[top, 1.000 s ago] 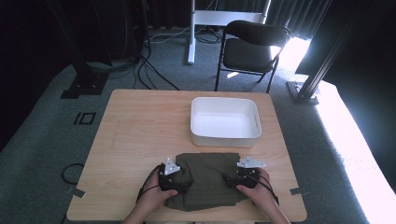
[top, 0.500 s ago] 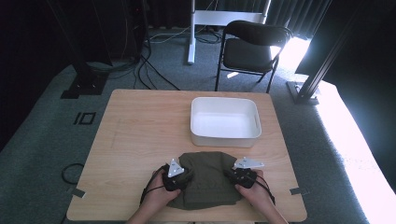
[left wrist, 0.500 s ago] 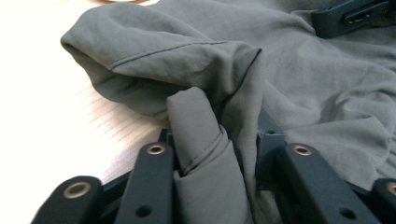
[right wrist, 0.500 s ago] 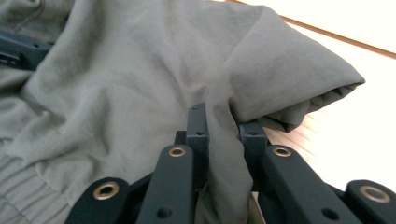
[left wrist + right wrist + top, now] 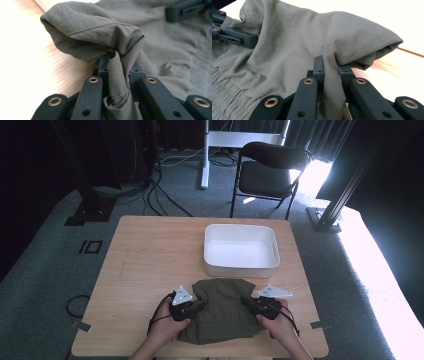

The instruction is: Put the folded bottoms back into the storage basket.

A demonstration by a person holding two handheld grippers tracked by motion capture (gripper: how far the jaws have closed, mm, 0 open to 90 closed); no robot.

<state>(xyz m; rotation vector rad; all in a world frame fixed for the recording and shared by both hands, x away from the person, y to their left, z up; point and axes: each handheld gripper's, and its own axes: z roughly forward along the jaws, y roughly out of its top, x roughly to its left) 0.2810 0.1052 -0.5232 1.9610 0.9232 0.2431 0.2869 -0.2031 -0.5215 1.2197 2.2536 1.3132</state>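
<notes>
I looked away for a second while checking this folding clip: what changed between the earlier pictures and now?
Both grippers moved inward: the left gripper and the right gripper drew toward each other, each shut on a fold of the olive garment, bunching its sides toward the middle so it looks narrower. The white bin and the table stayed as they were.

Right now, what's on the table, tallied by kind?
Olive garment: 1
White tub: 1
Hand-held gripper: 2, left and right, each pinching a fold of the garment
Total: 4
</notes>
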